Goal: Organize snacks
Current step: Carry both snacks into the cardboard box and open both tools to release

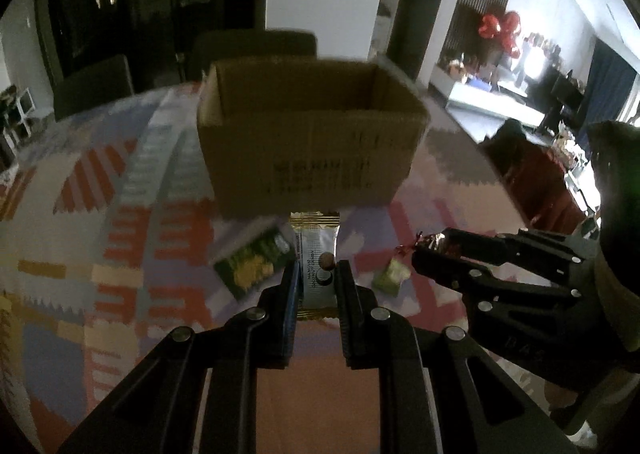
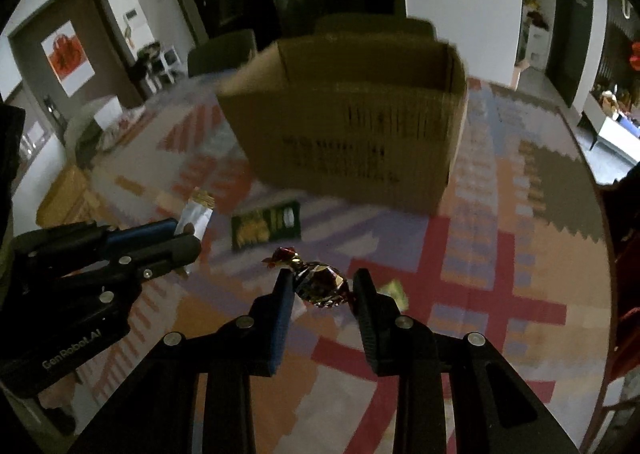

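Note:
An open cardboard box [image 1: 308,141] stands on the patterned tablecloth, also in the right wrist view [image 2: 352,133]. My left gripper [image 1: 318,274] is shut on a white and gold snack packet [image 1: 318,266], held above the cloth in front of the box; it also shows in the right wrist view [image 2: 188,232]. My right gripper [image 2: 322,286] is shut on a red and gold foil candy [image 2: 320,282], to the right of the left one [image 1: 424,250]. A green snack packet [image 1: 252,268] and a small green candy [image 1: 390,276] lie on the cloth.
The table's patterned cloth [image 2: 500,274] extends around the box. Dark chairs [image 1: 92,85] stand behind the table. A dark red seat [image 1: 536,181] is off the table's right edge.

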`<act>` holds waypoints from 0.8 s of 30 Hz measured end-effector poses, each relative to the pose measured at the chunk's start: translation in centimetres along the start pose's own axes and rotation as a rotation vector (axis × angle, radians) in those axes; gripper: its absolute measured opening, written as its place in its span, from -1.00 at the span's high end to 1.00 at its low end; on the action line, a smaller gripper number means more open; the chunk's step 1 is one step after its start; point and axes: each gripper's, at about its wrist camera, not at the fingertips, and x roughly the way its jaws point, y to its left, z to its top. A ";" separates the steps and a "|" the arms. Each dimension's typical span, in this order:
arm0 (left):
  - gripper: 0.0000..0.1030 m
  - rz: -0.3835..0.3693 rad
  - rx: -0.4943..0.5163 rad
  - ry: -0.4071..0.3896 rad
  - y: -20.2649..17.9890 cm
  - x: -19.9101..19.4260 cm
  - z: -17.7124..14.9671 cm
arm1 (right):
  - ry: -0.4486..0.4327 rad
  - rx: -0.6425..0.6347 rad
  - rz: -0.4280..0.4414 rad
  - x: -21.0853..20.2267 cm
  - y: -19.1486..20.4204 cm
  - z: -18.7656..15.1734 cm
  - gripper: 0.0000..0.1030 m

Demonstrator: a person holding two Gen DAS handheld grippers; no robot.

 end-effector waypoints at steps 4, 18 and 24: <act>0.64 0.008 0.020 -0.067 0.0 -1.8 1.6 | -0.061 -0.002 -0.001 -1.6 0.4 1.6 0.39; 0.64 0.016 0.054 -0.218 0.8 -4.3 8.1 | -0.216 -0.018 -0.021 -4.7 0.6 8.1 0.39; 0.64 0.016 0.060 -0.232 1.2 -3.7 10.9 | -0.236 -0.022 -0.032 -4.2 0.2 10.7 0.39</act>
